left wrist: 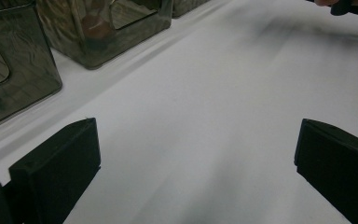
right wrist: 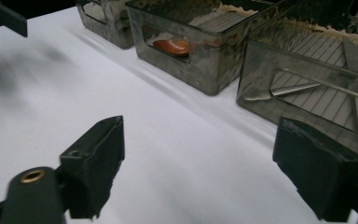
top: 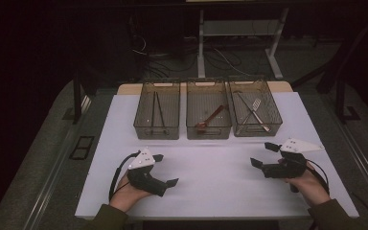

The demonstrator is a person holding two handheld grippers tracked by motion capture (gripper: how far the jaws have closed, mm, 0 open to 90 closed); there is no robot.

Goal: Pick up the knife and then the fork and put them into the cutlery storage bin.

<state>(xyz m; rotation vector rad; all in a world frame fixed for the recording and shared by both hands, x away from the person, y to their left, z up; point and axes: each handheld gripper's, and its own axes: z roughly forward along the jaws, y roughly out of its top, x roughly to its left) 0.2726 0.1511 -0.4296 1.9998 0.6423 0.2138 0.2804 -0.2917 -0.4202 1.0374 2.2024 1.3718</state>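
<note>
Both grippers sit low over the white counter near its front edge, one toward each side. The left gripper has its jaws wide with nothing in them. The right gripper has wide, empty jaws too. Three see-through bins stand in a row by the back edge, the right gripper nearest the right bin.

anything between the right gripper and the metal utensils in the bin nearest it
Yes. The right gripper hovers open over bare white table, but the metal utensils lie inside the right bin, whose smoky near wall stands between them. A level approach looks blocked; reaching in from above seems the clear way.
</note>
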